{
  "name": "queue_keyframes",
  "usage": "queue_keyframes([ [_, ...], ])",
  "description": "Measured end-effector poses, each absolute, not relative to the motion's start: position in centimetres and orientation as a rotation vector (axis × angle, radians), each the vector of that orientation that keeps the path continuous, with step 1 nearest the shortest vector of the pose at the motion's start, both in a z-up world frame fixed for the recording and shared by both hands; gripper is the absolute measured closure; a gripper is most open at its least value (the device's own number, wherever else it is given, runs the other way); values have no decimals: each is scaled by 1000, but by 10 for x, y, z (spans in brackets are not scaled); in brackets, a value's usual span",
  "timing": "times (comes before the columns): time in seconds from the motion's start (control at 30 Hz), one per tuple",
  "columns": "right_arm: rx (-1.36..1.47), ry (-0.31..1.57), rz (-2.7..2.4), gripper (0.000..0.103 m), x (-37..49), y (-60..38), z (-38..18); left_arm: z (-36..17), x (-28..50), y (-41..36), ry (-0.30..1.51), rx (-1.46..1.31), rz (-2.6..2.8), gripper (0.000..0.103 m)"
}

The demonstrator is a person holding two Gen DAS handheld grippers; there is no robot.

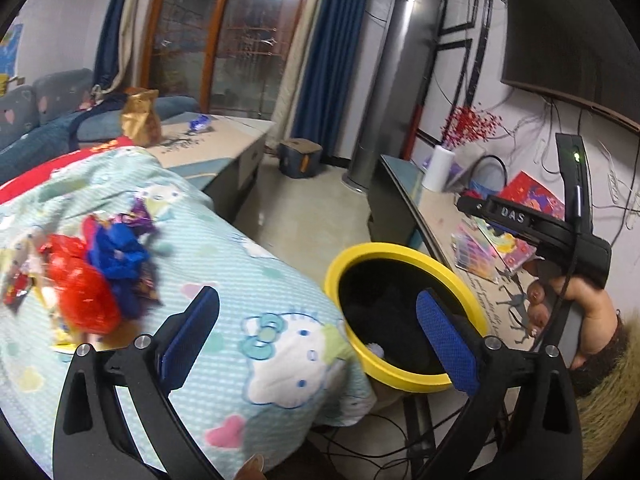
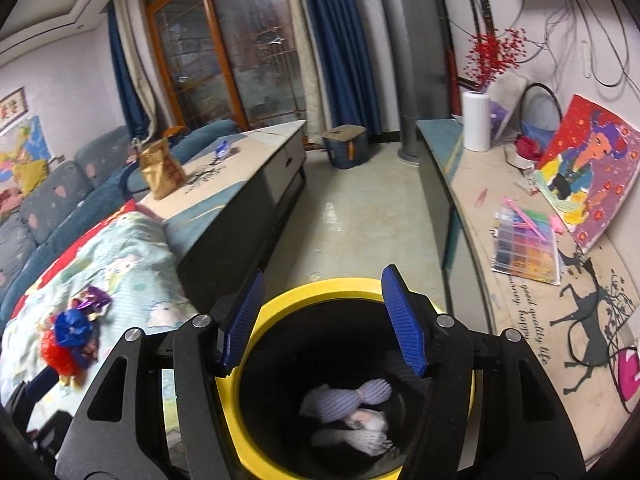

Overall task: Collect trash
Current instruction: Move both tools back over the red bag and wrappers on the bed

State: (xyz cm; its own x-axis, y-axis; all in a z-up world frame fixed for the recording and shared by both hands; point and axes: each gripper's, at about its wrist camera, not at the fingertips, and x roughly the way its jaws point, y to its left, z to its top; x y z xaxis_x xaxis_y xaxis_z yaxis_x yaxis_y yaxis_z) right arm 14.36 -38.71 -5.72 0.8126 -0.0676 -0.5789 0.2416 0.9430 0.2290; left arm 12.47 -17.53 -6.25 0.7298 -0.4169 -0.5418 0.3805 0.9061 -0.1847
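Left gripper [image 1: 318, 330]: your jaws stand wide apart, nothing between them.
Right gripper [image 2: 322, 322]: your jaws stand apart over the bin mouth, nothing between the pads.
Bin [image 2: 348, 286]: yellow rim, black inside, on the floor beside the quilt's edge.
Trash in bin [image 2: 348, 402]: pale wrappers at the bottom; only your right view shows them clearly.
Trash left [image 1: 92, 276]: red, blue and purple wrappers heaped on the quilt [image 1: 224, 264], well back from its edge.
Writing: "DAS" on the right gripper's body [image 1: 514, 216], seen from the left view only; "good quality life" on the mat [image 2: 532, 320].
Hand [image 1: 588, 312]: grips the right handle, left view only.
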Motion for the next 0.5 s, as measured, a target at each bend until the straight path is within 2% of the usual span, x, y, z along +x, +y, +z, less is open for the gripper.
queue_keyframes([
  [0.5,264,589,-48,50,140,-344,-40,-46,113,-127,551,-101,-341,7],
])
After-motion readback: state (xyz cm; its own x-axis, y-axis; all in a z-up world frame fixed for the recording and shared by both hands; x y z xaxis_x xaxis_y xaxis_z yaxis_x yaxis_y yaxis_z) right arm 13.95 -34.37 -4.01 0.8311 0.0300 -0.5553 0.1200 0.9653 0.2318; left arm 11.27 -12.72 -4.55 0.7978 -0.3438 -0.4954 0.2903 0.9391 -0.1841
